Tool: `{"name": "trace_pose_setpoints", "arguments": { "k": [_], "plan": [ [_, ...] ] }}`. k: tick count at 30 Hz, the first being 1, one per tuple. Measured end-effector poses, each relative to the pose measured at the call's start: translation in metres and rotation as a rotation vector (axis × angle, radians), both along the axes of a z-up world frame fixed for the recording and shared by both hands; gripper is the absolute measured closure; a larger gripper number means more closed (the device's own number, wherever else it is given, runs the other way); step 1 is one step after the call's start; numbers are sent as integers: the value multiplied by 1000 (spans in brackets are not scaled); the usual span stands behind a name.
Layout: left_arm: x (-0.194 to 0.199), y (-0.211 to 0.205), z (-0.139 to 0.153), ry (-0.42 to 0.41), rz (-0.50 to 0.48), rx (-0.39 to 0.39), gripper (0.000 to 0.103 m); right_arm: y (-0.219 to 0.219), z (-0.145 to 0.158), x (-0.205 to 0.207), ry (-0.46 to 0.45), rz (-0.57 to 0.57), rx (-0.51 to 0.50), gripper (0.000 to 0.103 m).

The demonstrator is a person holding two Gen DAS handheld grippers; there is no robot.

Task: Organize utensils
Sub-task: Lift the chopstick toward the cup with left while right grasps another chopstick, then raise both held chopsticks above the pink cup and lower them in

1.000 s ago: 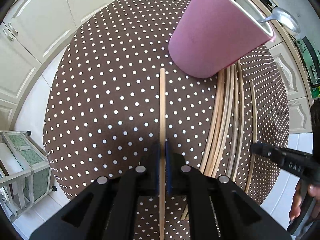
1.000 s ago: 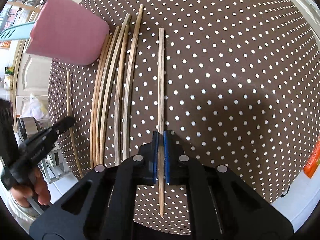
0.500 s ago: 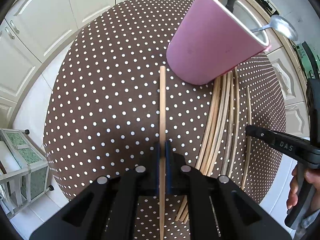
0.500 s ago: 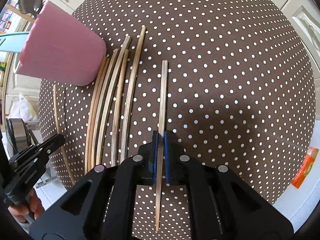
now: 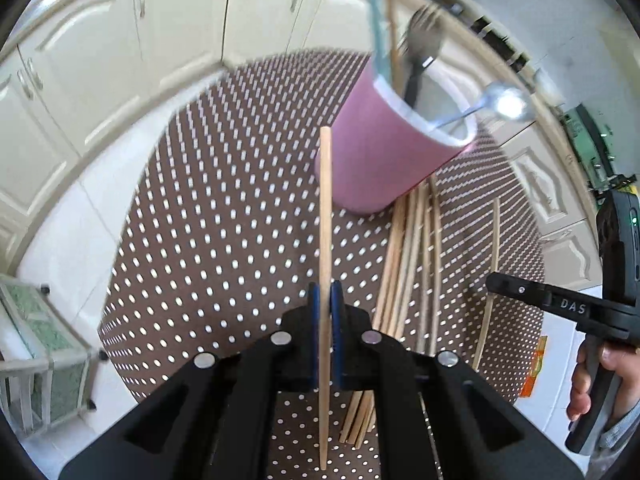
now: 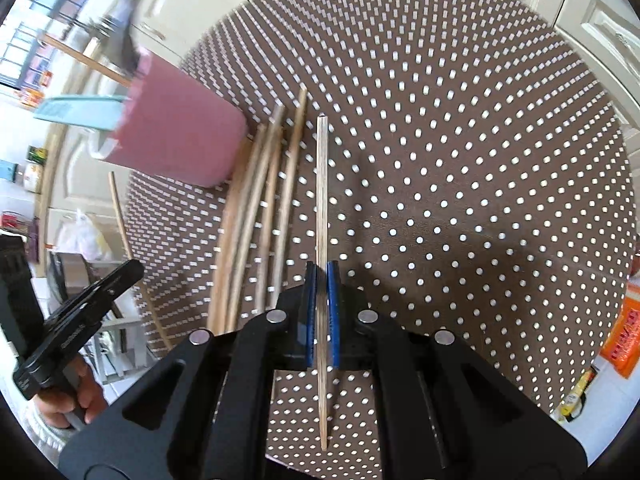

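The round polka-dot table (image 6: 460, 168) is offering open cloth on its right half; the pink cup (image 5: 384, 160) and a row of loose chopsticks (image 5: 404, 248) are occupying the side near its left edge. Both grippers are pointing steeply down above the table. The left gripper (image 5: 326, 304) is clamping one chopstick (image 5: 325, 216) between its blue pads. The right gripper (image 6: 322, 280) is clamping another chopstick (image 6: 322, 184) likewise, clear of the cloth.
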State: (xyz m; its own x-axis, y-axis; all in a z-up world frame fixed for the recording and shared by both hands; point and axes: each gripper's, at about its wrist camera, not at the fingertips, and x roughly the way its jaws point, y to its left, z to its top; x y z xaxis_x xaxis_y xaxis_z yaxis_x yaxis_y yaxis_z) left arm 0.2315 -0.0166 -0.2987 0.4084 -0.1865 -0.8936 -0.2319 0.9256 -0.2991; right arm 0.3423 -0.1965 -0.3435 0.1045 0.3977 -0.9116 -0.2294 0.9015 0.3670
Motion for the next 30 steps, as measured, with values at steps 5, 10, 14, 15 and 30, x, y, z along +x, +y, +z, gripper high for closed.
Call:
{"name": "trace_pose_setpoints", "arguments": {
  "k": [5,10,14,15,30],
  "plan": [
    [-17,4,36,-144,-13,28,98,-18,39,-20,-119,11,57,97],
    [-28,0,67,-255,-6,36,98,-22,71,-26,-198,31,105,97],
    [-25,-11,94,-350,-12,46,98,-19,106,-38,-258,49,139,97],
    [-24,-13,101,-374,-13,48,98,-12,119,-45,-275,55,144,97],
    [28,-24,174,-644,-3,95,97,28,207,-27,-489,79,238,97]
  ]
}}
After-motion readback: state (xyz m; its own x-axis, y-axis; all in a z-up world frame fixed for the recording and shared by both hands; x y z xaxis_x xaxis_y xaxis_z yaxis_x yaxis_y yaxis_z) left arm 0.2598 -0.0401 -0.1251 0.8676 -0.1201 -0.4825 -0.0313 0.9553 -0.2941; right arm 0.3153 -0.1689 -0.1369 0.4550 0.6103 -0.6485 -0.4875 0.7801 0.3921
